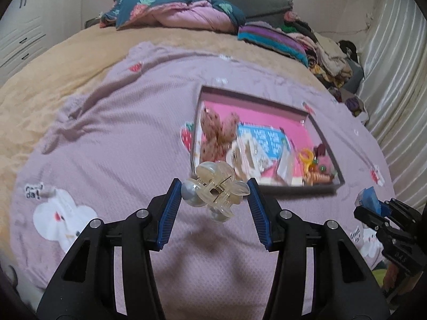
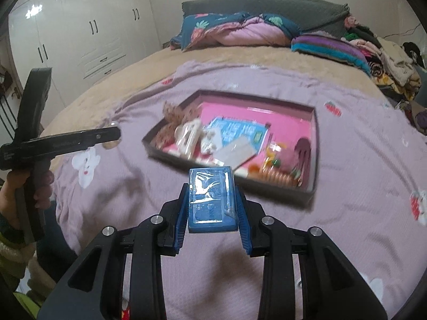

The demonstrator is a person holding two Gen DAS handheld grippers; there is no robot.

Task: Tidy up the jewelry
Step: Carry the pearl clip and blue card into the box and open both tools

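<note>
Left gripper [image 1: 214,192]: fingers clamped on a clear pearl hair claw [image 1: 213,190].
Right gripper [image 2: 212,200]: fingers clamped on a blue box [image 2: 210,200].
Tray [image 1: 327,144]: set mid-bed, toward the right edge.

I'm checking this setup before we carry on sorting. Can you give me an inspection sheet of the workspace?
Surface: lilac blanket on a bed.
Job's things: open box with pink lining, holding hair ties and packets; clear hair clip; blue case.
Clutter: folded quilt, pile of clothes at the bed's head.
Grippers: left gripper holds the hair clip; right gripper shut on the blue case.
Cables: nothing seen.
Surroundings: white wardrobe, curtain.
</note>
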